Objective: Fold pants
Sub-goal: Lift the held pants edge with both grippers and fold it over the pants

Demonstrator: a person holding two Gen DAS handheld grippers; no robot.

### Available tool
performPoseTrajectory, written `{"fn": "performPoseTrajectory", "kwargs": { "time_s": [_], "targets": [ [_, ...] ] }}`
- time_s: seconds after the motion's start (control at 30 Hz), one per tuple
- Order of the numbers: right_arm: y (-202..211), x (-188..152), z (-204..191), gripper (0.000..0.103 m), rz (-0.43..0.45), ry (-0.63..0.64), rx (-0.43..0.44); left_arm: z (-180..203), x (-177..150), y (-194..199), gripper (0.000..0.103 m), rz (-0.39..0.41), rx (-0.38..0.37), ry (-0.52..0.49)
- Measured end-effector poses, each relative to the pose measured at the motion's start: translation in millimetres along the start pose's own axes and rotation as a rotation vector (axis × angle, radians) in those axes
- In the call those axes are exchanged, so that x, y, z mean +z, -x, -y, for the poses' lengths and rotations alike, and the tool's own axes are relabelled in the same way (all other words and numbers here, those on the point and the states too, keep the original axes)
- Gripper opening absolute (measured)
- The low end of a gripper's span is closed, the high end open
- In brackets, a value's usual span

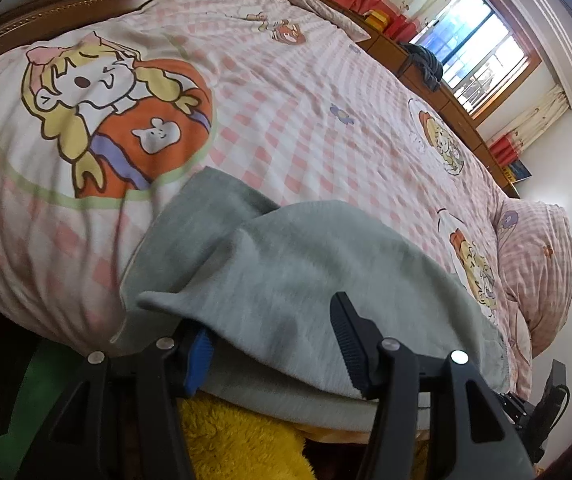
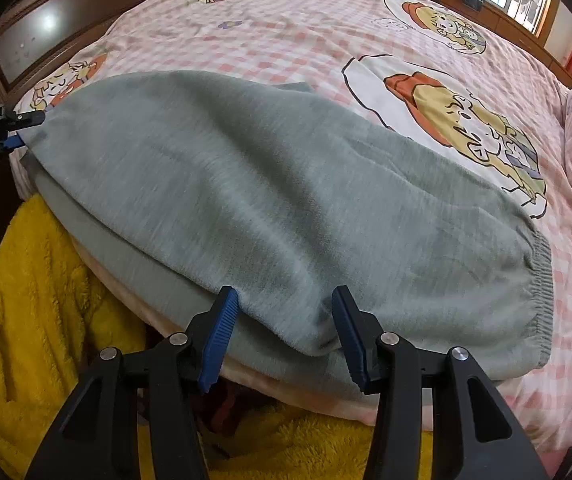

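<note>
Grey sweatpants (image 2: pixel 266 184) lie folded lengthwise along the near edge of the bed, with the elastic waistband (image 2: pixel 542 280) at the right end. My right gripper (image 2: pixel 286 330) is open, its blue-padded fingers (image 2: pixel 222 328) straddling the pants' near edge close to the waist. In the left wrist view the pants (image 1: pixel 306 264) drape over my left gripper (image 1: pixel 274 350), which is open around the near edge at the leg end. That left gripper (image 2: pixel 10 130) also shows at the far left of the right wrist view.
The bed carries a pink checked cartoon duvet (image 1: pixel 286 100) and a matching pillow (image 1: pixel 538 264) at the right. A yellow fleece garment (image 2: pixel 26 320) hangs just below the bed edge. Wooden bed frame (image 2: pixel 66 12) at left; a wooden cabinet with dark clothes (image 1: pixel 426 64) under the window.
</note>
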State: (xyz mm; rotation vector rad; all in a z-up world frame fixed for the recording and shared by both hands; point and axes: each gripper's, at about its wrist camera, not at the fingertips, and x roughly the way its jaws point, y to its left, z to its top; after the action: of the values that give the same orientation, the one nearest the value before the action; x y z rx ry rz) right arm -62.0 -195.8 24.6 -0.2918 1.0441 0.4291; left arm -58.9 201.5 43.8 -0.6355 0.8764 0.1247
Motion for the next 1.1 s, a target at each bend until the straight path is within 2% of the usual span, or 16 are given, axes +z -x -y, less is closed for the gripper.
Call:
{"fn": "performPoseTrajectory", "kwargs": {
  "time_s": [0.2,0.4,0.53,0.63,0.7,0.8,0.83,0.87,0.93,1.0,1.1],
  "targets": [
    [3.9,-6.8,0.0,0.050,-0.011,-0.007,0.060,1.6,-1.6,0.7,0.057,0.011,0.015,-0.019],
    [-11.6,-8.0,-2.2,0.050,-0.075,0.024,0.016,-9.0,-1.5,-2.7,0.058,0.010,0.016,0.038],
    [-17.1,-3.2,-6.1,0.049,-0.063,0.030,-0.028,-13.4,0.5,-5.2,0.057,0.006,0.022,0.065],
    [-15.6,0.2,-4.5,0.034,-0.050,0.006,-0.036,-14.9,3.5,-3.1,0.057,0.019,0.010,0.102],
    [-9.8,1.3,-2.8,0.018,-0.030,-0.011,-0.016,-13.8,5.7,-1.8,0.057,0.030,0.008,0.106],
    [-0.1,5.0,2.0,0.013,0.013,-0.041,0.021,-11.8,10.9,-5.4,0.053,0.016,-0.007,0.120],
    [3.2,6.8,6.7,0.013,0.026,-0.063,0.048,-10.8,13.5,-7.2,0.049,0.012,-0.030,0.134],
    [5.0,9.0,10.5,0.012,0.031,-0.082,0.066,-9.0,16.1,-8.6,0.032,0.009,-0.042,0.134],
    [10.9,15.3,20.0,0.011,0.049,-0.123,0.104,0.4,26.2,-10.9,0.006,0.002,-0.034,0.092],
    [18.4,22.5,29.9,0.011,0.083,-0.168,0.131,9.7,36.2,-8.6,0.006,0.006,-0.041,0.057],
    [34.9,34.0,41.8,0.008,0.134,-0.232,0.151,27.0,58.6,11.8,0.004,0.053,-0.121,0.016]
  ]
}}
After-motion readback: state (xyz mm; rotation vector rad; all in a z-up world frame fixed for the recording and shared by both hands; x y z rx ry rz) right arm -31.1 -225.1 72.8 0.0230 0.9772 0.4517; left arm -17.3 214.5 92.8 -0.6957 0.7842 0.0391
